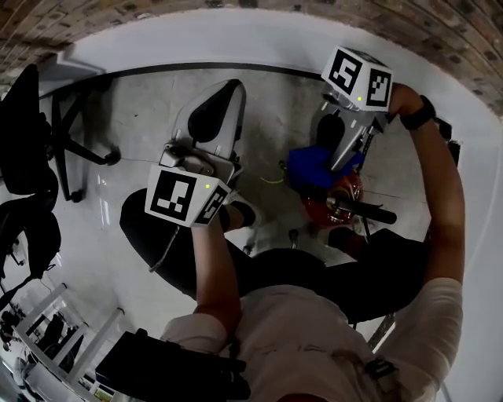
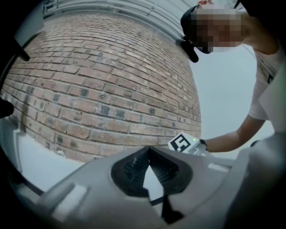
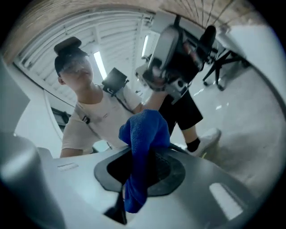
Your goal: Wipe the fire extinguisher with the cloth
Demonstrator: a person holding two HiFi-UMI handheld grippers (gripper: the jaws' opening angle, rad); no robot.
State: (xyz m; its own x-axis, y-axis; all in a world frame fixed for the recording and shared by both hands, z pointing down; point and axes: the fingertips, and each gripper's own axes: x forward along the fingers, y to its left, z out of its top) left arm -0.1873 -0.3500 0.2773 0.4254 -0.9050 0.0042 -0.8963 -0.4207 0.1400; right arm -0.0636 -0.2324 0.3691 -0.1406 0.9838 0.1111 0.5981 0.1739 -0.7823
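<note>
**Right gripper holds blue cloth over red fire extinguisher**

The right gripper (image 3: 144, 172) has its jaws clamped on a blue cloth (image 3: 144, 129), which bunches out past the tips. The red fire extinguisher (image 1: 336, 206) stands just below those tips. The left gripper (image 2: 148, 166) is held apart to the side, jaws closed together on nothing, facing a brick wall (image 2: 103, 89).

Open floor (image 1: 149, 102) lies left of the fire extinguisher (image 1: 322, 208); brick wall (image 1: 94, 20) behind.
</note>
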